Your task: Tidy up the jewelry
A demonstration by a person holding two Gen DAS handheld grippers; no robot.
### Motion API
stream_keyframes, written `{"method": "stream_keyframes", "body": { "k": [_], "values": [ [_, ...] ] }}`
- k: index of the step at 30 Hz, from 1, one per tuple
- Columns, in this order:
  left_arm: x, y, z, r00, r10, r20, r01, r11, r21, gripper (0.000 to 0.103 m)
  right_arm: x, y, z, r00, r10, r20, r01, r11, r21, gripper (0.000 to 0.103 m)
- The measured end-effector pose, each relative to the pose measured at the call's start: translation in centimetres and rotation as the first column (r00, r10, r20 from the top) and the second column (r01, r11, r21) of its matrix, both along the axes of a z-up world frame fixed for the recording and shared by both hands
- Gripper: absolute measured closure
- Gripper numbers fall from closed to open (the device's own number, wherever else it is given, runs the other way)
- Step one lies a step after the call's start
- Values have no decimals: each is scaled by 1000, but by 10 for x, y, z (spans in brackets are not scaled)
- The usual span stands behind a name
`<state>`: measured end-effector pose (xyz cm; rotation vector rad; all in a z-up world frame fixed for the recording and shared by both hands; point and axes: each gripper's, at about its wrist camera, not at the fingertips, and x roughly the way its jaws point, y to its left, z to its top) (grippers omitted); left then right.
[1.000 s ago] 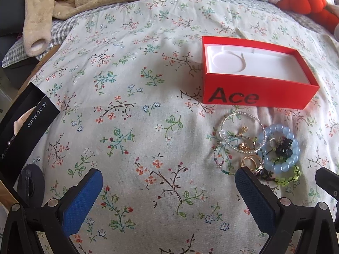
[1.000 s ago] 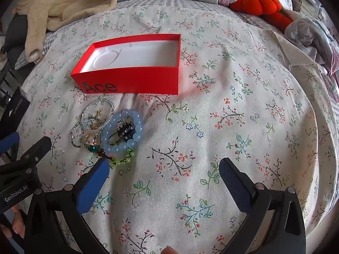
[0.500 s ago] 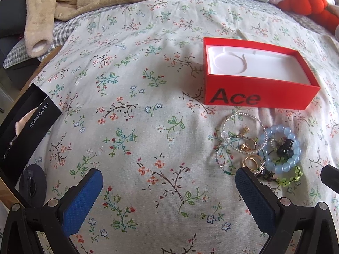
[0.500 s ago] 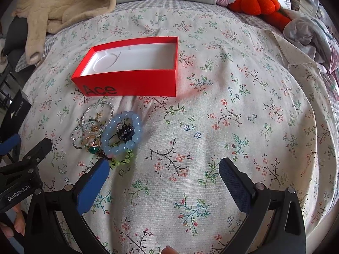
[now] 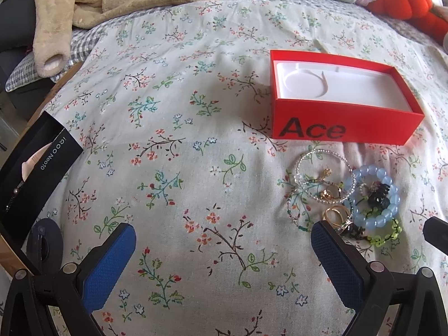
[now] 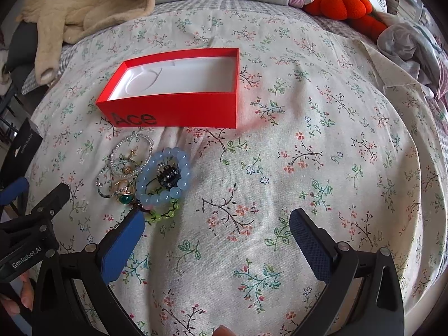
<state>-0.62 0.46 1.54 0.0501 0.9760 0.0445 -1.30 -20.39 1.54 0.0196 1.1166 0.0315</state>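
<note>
A red open box marked "Ace" [image 5: 347, 130] [image 6: 179, 112] with a white insert lies on the floral bedspread. In front of it sits a jewelry pile: a pale blue bead bracelet [image 5: 387, 212] [image 6: 180, 190], a clear bead bracelet [image 5: 305, 158] [image 6: 131, 140], gold rings [image 5: 334, 214], a green-stone ring [image 6: 124, 198] and a green bead bracelet [image 5: 387, 236] [image 6: 165, 214]. My left gripper [image 5: 224, 254] is open, its right finger just below the pile. My right gripper [image 6: 217, 240] is open, its left finger [image 6: 123, 243] touching the pile's near edge. Nothing is held.
A beige fleece garment [image 5: 92, 2] lies at the back left, an orange plush [image 6: 341, 5] and crumpled cloth [image 6: 408, 44] at the back right. A black phone box [image 5: 36, 168] rests at the bed's left edge. A person's hand [image 6: 25, 294] holds the left gripper.
Both views have shifted slightly nearer to the bed; the box and jewelry appear a little lower in frame. Both grippers stay open and nothing has been picked up.
</note>
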Motion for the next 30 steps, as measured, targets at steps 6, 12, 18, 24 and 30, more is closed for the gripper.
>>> {"method": "stream_keyframes", "body": {
  "k": [6,12,18,24,30],
  "values": [
    [0,2,1,1000,2,9,-2,1000,8,0,2,0,1,1000,2,-2,-2,1000,0,0],
    [-3,4,3,1000,7,14,-7,1000,11,0,1,-2,6,1000,-2,11,2,1000,3,0],
    [-8,0,6,1000,-1,9,1,1000,19,0,0,0,10,1000,0,8,0,1000,-20,0],
    [-1,-2,17,1000,-23,-5,23,1000,3,0,10,-13,9,998,-25,-65,27,999,24,0],
    [9,-7,34,998,-68,-5,68,997,32,0,23,-18,32,998,-24,-57,25,1000,14,0]
  ]
}}
